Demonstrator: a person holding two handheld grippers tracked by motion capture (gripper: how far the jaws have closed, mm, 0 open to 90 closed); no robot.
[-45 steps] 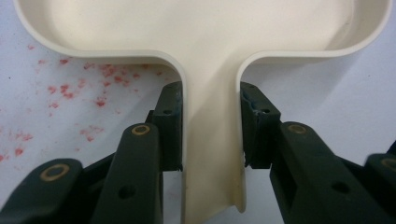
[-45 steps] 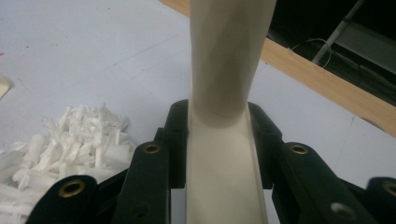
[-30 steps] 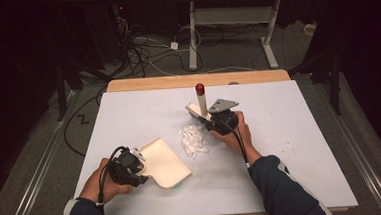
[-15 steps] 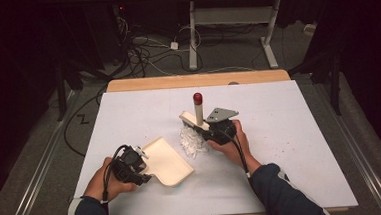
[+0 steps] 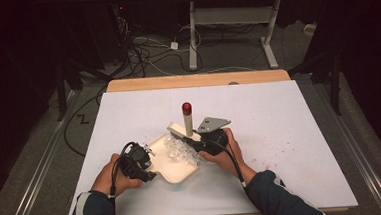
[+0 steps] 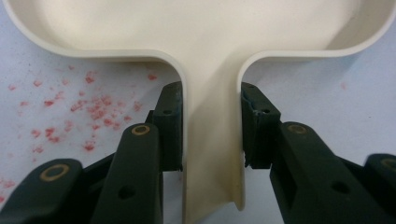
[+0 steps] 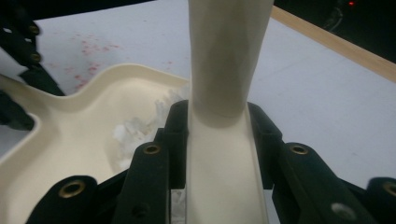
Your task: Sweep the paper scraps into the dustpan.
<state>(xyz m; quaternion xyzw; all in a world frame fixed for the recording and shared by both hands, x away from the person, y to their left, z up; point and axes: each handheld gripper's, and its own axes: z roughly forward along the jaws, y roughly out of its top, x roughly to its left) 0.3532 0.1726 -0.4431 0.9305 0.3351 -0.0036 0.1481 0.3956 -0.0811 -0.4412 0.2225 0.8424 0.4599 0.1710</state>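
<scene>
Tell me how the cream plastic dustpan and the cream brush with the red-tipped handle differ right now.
The cream plastic dustpan lies flat and wide on the table; the cream brush with the red-tipped handle is narrow, its handle upright. The left gripper clamps the dustpan's handle; the right gripper clamps the brush. Both are cream.

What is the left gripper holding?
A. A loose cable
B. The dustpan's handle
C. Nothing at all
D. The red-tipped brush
B: in the left gripper view, the left gripper has its black jaws pressed on both sides of the cream dustpan handle, with the pan spreading out just beyond them.
</scene>
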